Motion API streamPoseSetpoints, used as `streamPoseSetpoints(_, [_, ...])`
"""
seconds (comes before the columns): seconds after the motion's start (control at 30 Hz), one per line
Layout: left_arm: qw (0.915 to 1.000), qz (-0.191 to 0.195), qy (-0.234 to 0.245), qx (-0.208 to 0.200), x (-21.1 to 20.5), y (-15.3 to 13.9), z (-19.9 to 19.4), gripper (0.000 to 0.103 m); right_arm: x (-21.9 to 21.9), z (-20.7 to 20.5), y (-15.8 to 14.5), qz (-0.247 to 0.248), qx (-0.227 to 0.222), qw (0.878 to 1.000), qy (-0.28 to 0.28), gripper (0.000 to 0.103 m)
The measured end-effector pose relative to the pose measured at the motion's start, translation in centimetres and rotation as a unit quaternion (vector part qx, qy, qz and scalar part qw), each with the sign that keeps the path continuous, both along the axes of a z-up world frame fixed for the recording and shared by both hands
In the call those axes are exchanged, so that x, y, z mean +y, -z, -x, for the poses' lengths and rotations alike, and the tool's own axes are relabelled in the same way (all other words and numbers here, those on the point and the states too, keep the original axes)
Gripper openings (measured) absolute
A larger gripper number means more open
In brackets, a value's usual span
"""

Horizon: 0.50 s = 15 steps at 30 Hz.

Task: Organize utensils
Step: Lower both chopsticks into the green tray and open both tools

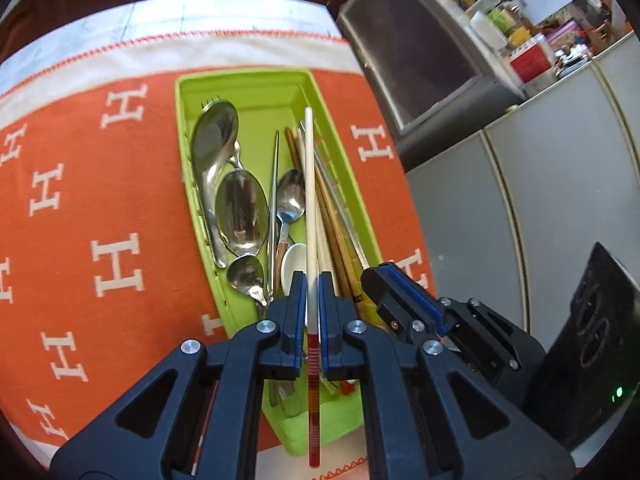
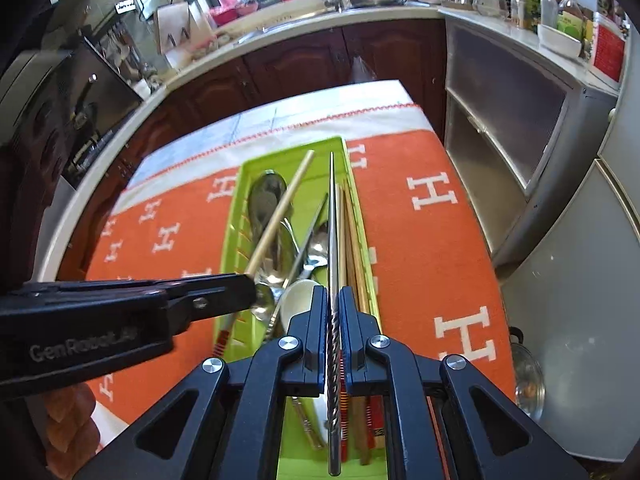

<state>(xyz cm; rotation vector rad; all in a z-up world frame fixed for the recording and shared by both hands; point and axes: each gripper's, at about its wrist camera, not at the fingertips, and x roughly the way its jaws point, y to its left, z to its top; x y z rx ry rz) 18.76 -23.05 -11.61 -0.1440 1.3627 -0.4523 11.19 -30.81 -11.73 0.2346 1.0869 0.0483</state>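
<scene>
Spoons (image 1: 240, 216) and chopsticks (image 1: 332, 224) crowding green tray (image 1: 248, 84) under both grippers

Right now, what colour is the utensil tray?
Lime green tray, clearest from the left wrist view.

Your left gripper (image 1: 308, 312) and right gripper (image 2: 334, 328) are matt black plastic with blue pads and bright metal screws. You see a glossy lime plastic tray (image 1: 248, 80) on a soft orange woven cloth (image 1: 100, 184). Its spoons (image 1: 240, 208) are mirror-polished steel, the cream chopstick (image 1: 309, 184) smooth and satiny, the metal chopstick (image 2: 332, 240) brushed with a twisted grip
</scene>
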Motion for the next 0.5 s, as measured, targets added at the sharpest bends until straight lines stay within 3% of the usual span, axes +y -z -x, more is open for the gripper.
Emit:
streamPoseSetpoints(0.13, [0.9998, -0.017, 0.003, 0.011, -0.1, 1.4, -0.3, 0.003, -0.4, -0.4, 1.3, -0.008, 0.003, 1.0, 0.01, 0.022])
streamPoseSetpoints(0.23, [0.9997, -0.023, 0.0, 0.004, 0.2, 1.6, -0.3, 0.003, -0.1, -0.4, 1.7, -0.011, 0.002, 1.0, 0.011, 0.022])
streamPoseSetpoints(0.4, [0.9979, -0.049, 0.004, -0.042, 1.2, 0.6, 0.6, 0.004, 0.1, 0.2, 1.5, -0.014, 0.0, 1.0, 0.01, 0.022])
streamPoseSetpoints(0.5, [0.996, -0.062, 0.007, -0.064, 1.9, -0.2, 1.2, 0.015, 0.6, 0.5, 1.2, -0.01, 0.0, 1.0, 0.005, 0.022])
